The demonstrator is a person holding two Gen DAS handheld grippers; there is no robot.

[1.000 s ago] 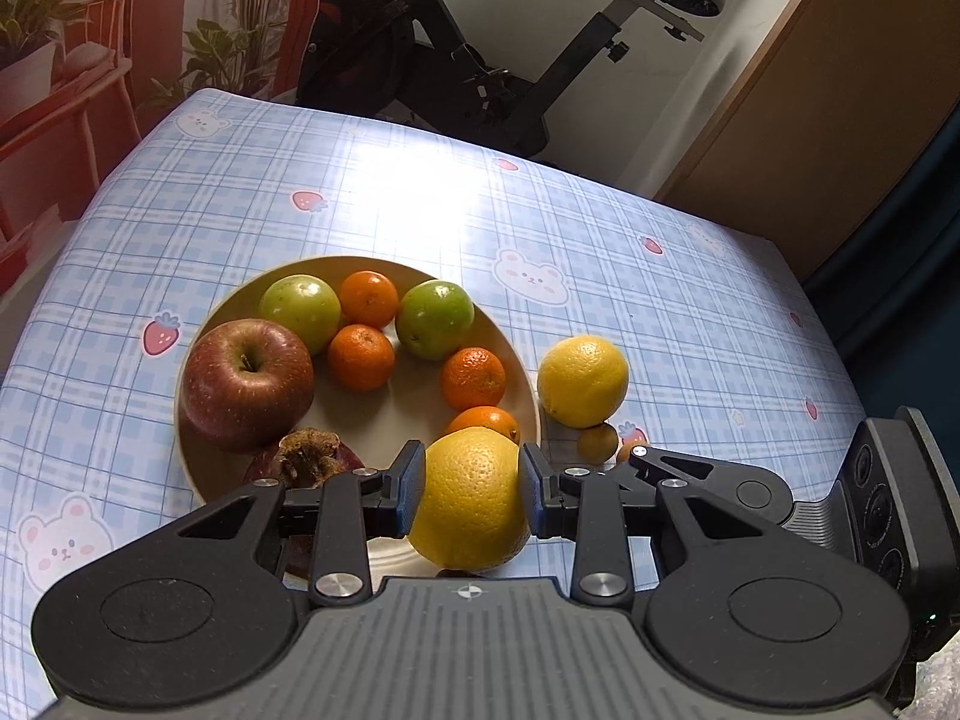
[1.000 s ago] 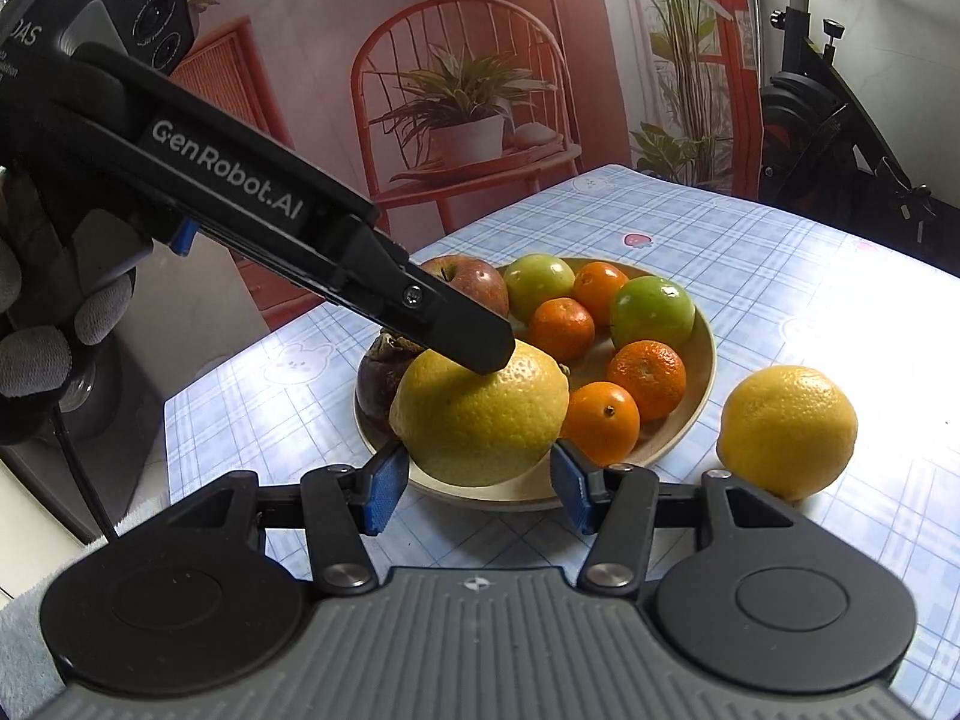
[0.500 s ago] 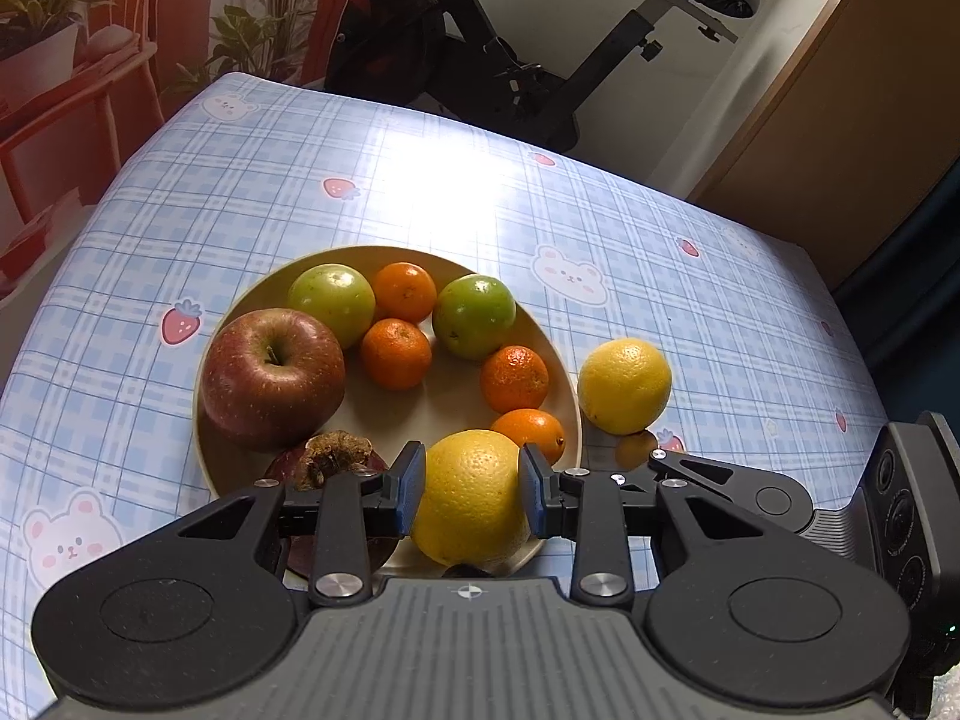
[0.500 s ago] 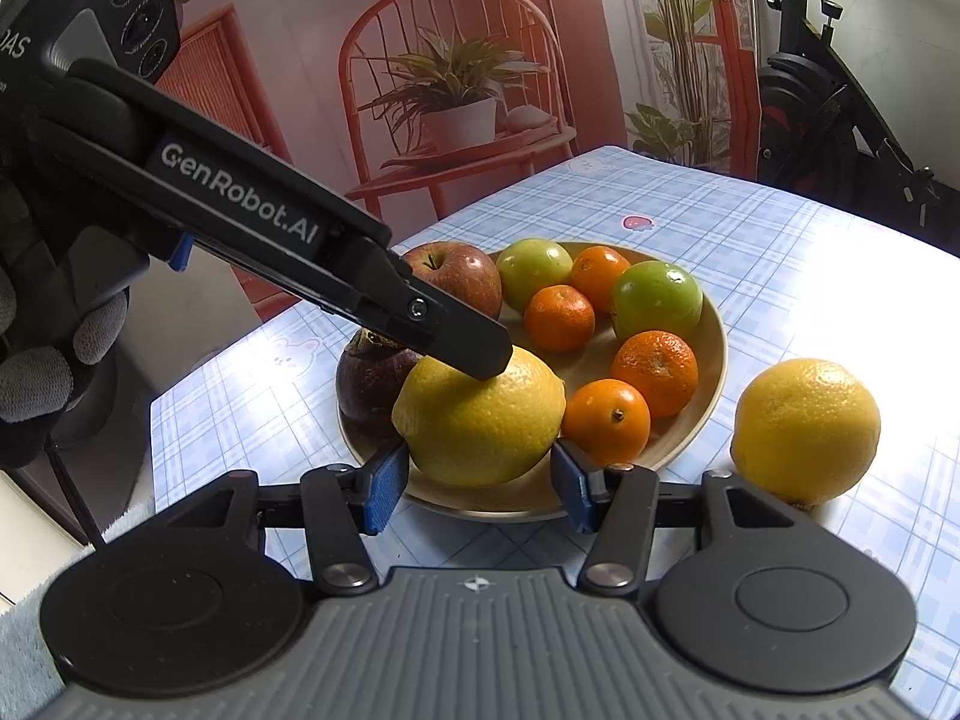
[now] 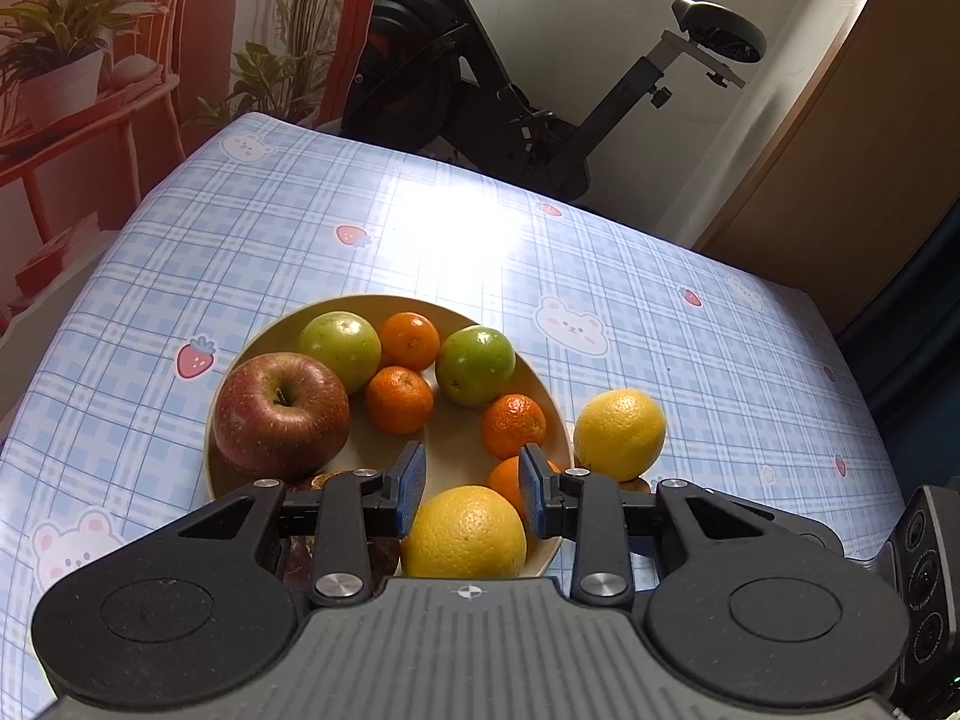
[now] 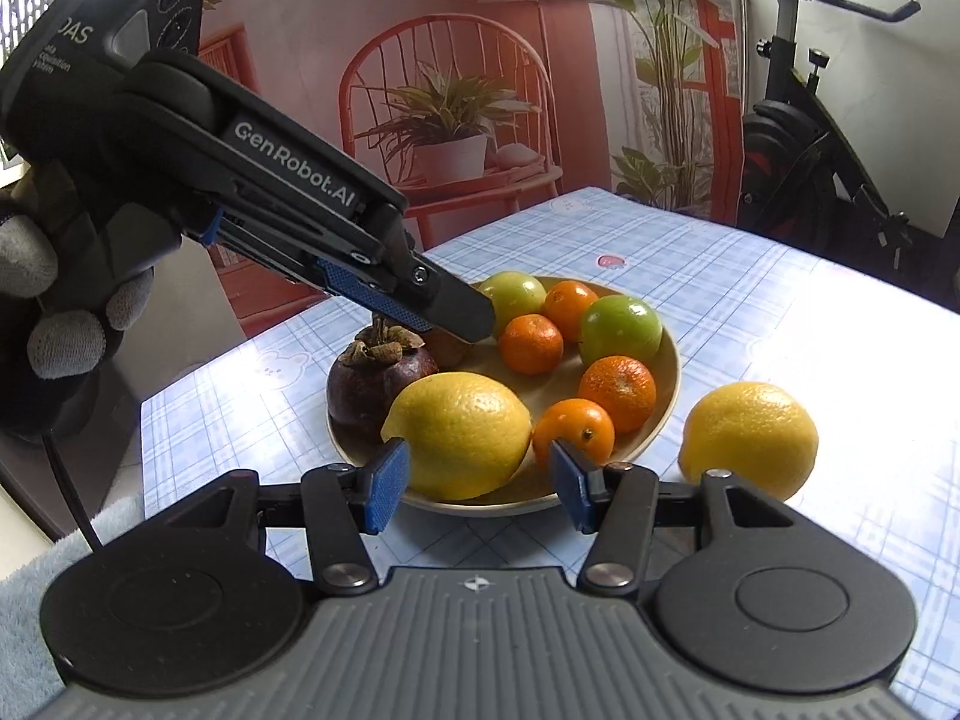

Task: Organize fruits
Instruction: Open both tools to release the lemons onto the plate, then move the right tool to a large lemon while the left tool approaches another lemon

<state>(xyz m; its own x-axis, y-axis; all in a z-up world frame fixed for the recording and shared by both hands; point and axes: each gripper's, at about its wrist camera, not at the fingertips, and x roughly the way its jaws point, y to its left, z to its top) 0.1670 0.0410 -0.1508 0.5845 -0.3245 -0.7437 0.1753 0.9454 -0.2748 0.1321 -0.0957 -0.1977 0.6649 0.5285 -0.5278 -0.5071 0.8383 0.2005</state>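
Since a second ago the left gripper (image 5: pixel 472 475) has let go of the big lemon (image 5: pixel 463 533), lifted clear, and now hangs above it with jaws spread wide. That lemon sits on the near rim of the plate (image 5: pixel 273 327) beside the mangosteen (image 6: pixel 379 381). So most fruit looks sorted already; a second lemon (image 6: pixel 750 439) waits on the tablecloth (image 5: pixel 690 360) just off the plate. The right gripper (image 6: pixel 474 480) hovers open and empty, probably next up.

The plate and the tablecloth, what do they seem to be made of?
The plate looks like matte beige plastic or melamine: even colour, dull surface, thin rim. The tablecloth looks like glossy vinyl or oilcloth: window light glares off its printed checks. Neither is certain from looks alone.
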